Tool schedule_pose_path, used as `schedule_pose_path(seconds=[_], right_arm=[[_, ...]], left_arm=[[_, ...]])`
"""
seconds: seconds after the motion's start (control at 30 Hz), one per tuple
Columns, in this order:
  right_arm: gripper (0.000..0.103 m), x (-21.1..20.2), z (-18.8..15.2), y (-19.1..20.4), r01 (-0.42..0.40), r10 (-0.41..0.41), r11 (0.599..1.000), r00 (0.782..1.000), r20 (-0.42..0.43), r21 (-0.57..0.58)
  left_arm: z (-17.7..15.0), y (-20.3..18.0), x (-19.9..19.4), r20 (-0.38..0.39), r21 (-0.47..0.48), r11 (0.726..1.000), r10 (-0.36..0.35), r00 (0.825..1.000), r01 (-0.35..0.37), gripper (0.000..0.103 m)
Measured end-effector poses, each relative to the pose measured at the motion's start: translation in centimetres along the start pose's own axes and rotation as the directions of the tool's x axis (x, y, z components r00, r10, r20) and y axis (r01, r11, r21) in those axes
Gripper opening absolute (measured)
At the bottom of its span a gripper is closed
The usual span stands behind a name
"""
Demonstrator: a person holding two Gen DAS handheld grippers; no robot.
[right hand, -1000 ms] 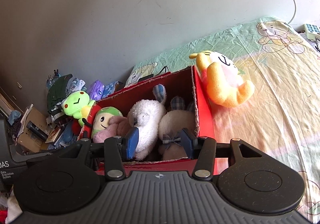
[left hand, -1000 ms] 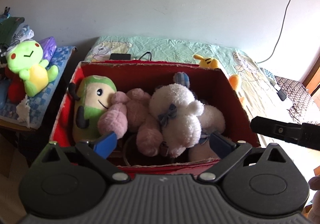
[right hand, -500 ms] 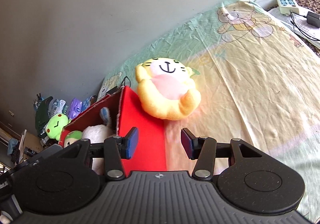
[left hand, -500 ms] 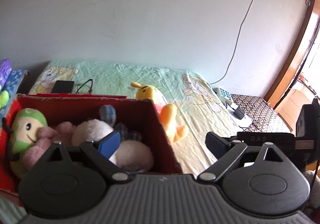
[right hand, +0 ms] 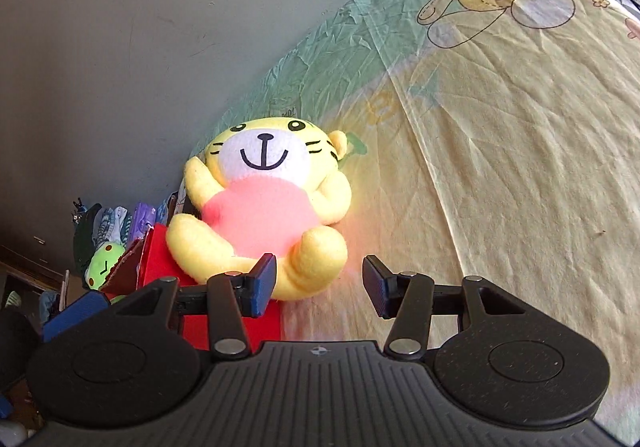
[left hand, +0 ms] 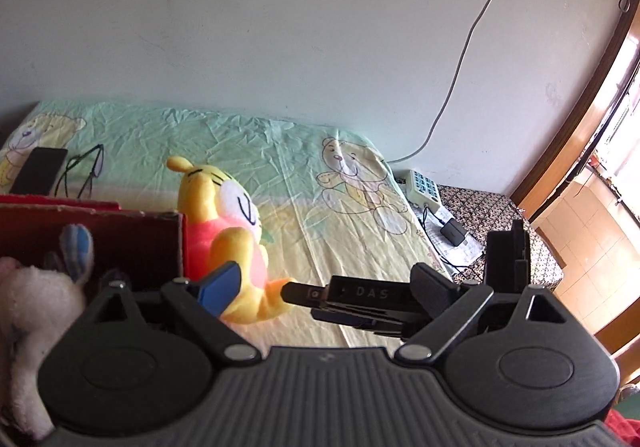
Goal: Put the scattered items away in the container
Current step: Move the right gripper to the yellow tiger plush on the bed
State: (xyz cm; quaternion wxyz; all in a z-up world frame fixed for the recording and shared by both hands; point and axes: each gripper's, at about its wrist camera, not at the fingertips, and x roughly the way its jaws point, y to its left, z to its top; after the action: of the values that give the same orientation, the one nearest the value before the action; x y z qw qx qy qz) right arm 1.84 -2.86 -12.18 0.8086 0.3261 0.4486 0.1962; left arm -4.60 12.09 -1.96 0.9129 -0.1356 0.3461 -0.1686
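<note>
Right gripper (right hand: 319,284) spread, approaching yellow tiger plush (right hand: 264,203) lying on bedsheet (right hand: 500,167), touching red box (left hand: 92,243) at 8 o'clock. Left gripper (left hand: 326,289) spread, empty. Next move: closing on leg, lifting into box.

A plain pale plaster wall (left hand: 280,27) with a thin white cable (left hand: 460,59) hanging down it backs a bed under a wrinkled green-and-yellow bear-print sheet (left hand: 352,215), while sunlight floods through a brown wooden door frame (left hand: 576,119) onto a tiled floor (left hand: 588,247).
</note>
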Motion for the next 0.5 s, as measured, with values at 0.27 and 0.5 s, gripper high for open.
schedule_pose_path(seconds=[0.27, 0.5], right_arm=[[0.038, 3.3, 0.7, -1.8, -0.084, 0.087, 0.993, 0.996, -0.034, 0.083], [0.022, 2.1, 1.5, -2.7, -0.124, 0.129, 0.989, 0.990, -0.059, 0.077]], left_arm=[[0.3, 0.7, 4.2, -0.035, -0.056, 0.991, 0.118, 0.992, -0.119, 0.092], [0.4, 0.7, 5.4, -0.051, -0.093, 0.988, 0.121, 0.991, -0.125, 0.090]])
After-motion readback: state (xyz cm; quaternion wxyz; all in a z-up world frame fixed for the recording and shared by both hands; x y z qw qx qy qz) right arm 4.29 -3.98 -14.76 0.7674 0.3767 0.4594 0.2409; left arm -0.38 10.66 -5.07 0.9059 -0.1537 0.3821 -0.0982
